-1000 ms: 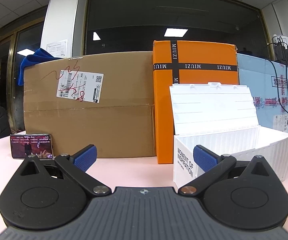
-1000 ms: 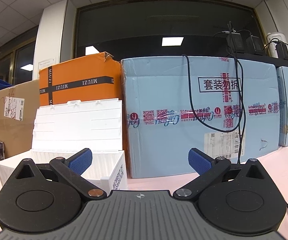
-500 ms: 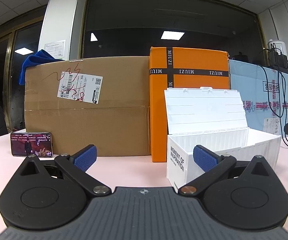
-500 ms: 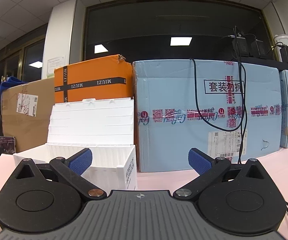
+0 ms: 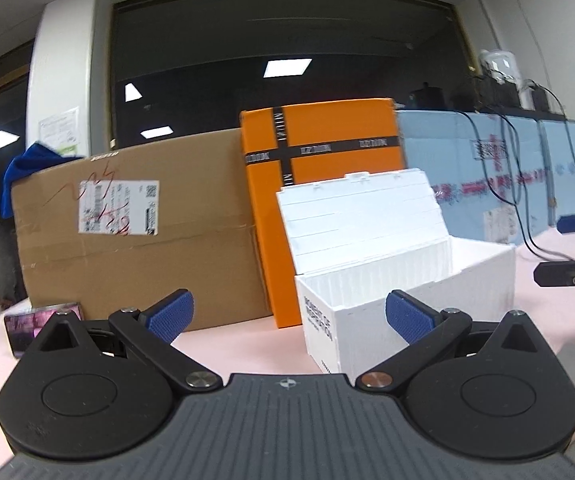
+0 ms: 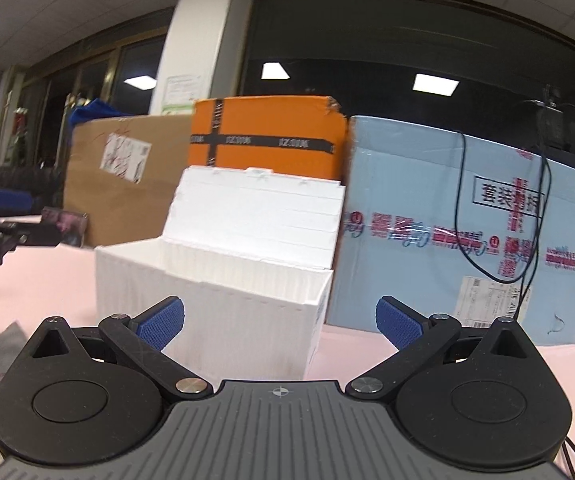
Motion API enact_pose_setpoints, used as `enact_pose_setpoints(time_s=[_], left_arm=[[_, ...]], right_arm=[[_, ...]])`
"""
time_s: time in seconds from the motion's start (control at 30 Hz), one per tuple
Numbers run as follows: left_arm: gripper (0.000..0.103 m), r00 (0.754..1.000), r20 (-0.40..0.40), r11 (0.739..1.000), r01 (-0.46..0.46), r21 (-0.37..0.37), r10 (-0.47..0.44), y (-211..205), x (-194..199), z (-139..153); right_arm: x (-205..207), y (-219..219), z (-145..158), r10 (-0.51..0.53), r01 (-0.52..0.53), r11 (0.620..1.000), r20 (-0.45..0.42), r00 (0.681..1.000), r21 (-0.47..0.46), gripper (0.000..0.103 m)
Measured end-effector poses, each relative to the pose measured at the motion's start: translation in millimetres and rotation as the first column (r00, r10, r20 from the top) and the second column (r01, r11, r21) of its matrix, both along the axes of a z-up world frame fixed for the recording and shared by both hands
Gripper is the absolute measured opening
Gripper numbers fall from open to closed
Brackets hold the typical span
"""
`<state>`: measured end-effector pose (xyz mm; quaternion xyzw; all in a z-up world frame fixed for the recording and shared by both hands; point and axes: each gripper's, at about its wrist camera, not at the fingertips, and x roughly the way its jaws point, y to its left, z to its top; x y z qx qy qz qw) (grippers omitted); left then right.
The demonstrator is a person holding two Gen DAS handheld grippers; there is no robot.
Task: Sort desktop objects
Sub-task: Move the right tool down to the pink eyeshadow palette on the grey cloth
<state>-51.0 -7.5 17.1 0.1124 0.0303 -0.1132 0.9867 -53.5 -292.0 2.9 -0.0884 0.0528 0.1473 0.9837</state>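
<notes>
Right now both your left gripper (image 5: 287, 316) and right gripper (image 6: 279, 322) hang spread and empty, the open white box (image 5: 407, 280) just ahead, so you're probably between picks; next, find an item on the table (image 5: 239, 344).

Left tool (image 5: 289, 316): black linkage arms are ending in blue textured pads (image 5: 171, 314), and silver screws are shining at the pivots.
Right tool (image 6: 279, 322): it is showing the same black arms, blue dotted pads (image 6: 397, 326) and round black discs.
Bodies: grey ribbed housings are carrying a small crosshair mark at the centre.
</notes>
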Motion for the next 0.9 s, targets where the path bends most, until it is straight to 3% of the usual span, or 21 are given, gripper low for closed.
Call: enact_pose_setpoints(time_s=[0.1,0.2,0.4,0.6,0.83,0.9], left_arm=[[0.103,0.997,0.032,0.993,0.063,0.102,-0.067,-5.5,-11.0,-2.7],[0.103,0.985,0.067,0.969,0.143,0.203,-0.16,-11.3,-25.7,-7.4],[0.103,0.955,0.061,0.914,0.257,0.315,-0.29,-17.1,-47.7,-15.2],[0.103,0.913,0.008,0.815,0.359,0.455,-0.407,-29.2,-63.9,-24.8],[0.103,0.894,-0.028,0.692,0.366,0.622,-0.448,-42.0,-76.5,-42.1],[0.103,0.893,-0.039,0.669,0.365,0.648,-0.449,-42.8,-77.9,-46.0]], right_arm=[[-8.5,5.8,-1.8,0.048,-0.05,0.996,-0.018,0.999,-0.07,0.103],[-17.2,11.6,-4.5,0.087,-0.092,0.984,-0.037,0.995,-0.155,0.103],[-25.3,19.2,-13.5,0.146,-0.168,0.945,-0.096,0.985,-0.279,0.103],[-27.1,23.5,-17.2,0.158,-0.185,0.933,-0.111,0.981,-0.309,0.103],[-19.3,22.3,-20.5,0.106,-0.144,0.932,-0.131,0.986,-0.332,0.103],[-17.7,21.8,-22.7,0.099,-0.143,0.929,-0.145,0.985,-0.341,0.103]])
